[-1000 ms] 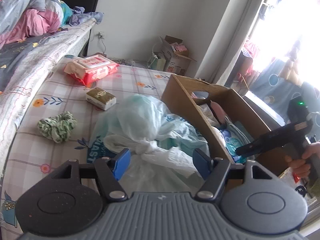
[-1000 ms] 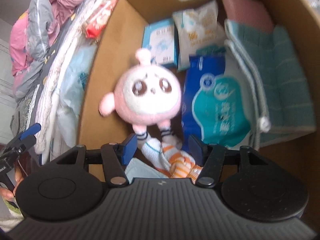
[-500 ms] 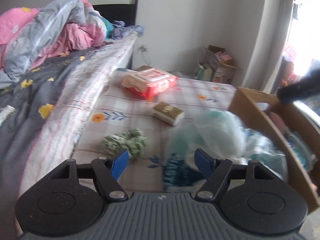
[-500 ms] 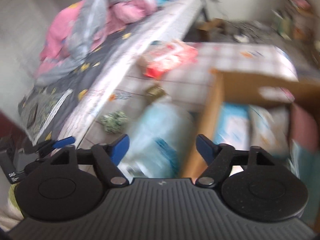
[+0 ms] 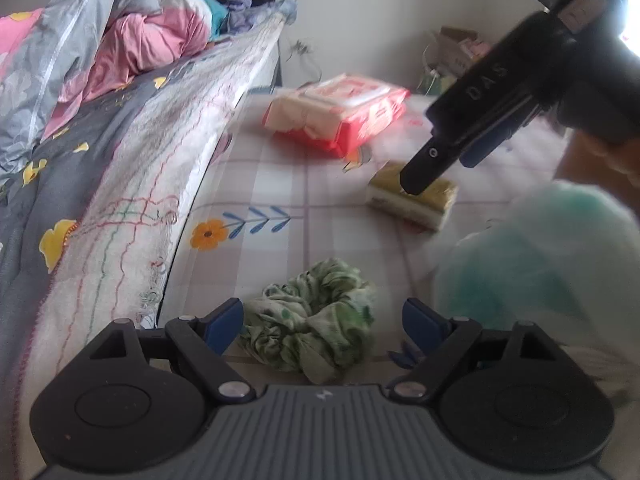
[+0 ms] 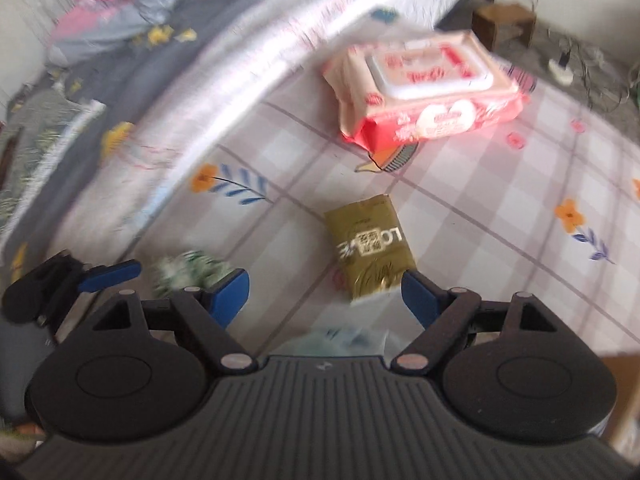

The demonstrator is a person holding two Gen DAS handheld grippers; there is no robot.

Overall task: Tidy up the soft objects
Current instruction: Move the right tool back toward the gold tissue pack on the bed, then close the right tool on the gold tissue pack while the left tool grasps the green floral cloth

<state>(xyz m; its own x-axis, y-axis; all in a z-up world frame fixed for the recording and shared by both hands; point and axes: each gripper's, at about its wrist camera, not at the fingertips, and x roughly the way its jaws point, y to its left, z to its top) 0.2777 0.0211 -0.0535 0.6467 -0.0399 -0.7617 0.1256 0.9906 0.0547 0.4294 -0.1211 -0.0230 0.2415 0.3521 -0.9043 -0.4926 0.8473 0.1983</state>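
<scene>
A green patterned scrunchie [image 5: 308,328] lies on the checked mat [image 5: 280,184]. My left gripper [image 5: 322,316] hangs over it with its jaws opening, the scrunchie between the blue pads and not pressed. A gold tissue pack [image 6: 368,248] lies ahead of my right gripper [image 6: 324,288], whose jaws are also opening with nothing gripped. In the left wrist view the right gripper's fingers [image 5: 472,92] reach down over that gold pack [image 5: 412,196]. The scrunchie [image 6: 188,272] and the left gripper's fingers [image 6: 108,274] show blurred at the right wrist view's left.
A red wet-wipes pack [image 6: 428,96] lies further back on the mat. A pale plastic bag [image 5: 540,260] bulges at the right. The bed with its hanging sheet [image 5: 120,184] borders the mat on the left. A cardboard corner [image 6: 624,392] shows at the lower right.
Both grippers swung away from the cardboard box toward the bed side. The left one sank over the scrunchie, the right one left the plush toy and now hangs over the gold pack. Both jaws widened.
</scene>
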